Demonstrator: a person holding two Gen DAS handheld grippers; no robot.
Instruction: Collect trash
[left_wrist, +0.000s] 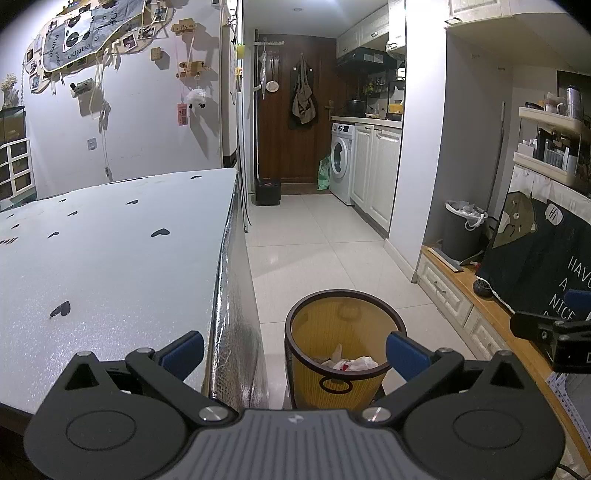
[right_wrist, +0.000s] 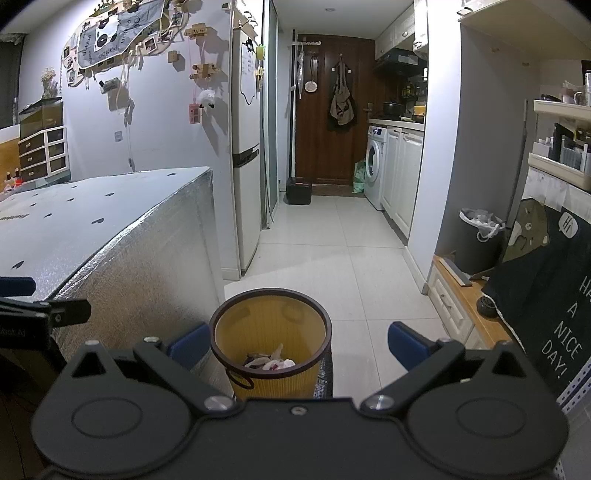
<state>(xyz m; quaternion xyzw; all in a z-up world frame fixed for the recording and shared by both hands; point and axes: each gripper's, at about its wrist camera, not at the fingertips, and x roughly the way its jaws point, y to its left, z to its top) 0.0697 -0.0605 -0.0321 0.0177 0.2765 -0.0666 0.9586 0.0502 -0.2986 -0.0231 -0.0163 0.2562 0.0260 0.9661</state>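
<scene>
A: How are the grippers held?

B: The left gripper (left_wrist: 294, 350) and right gripper (right_wrist: 297, 343) are both spread wide, nothing held between the blue pads (left_wrist: 405, 353).

A: Where is the trash seen?

B: Crumpled white trash (right_wrist: 271, 362) is seen at the bottom of a round, ribbed yellow bin (right_wrist: 270, 325) with a dark rim, set on the glossy tiled floor (left_wrist: 325, 236) beside the foil-wrapped table (left_wrist: 110, 258), whose top is dotted with black hearts.
</scene>
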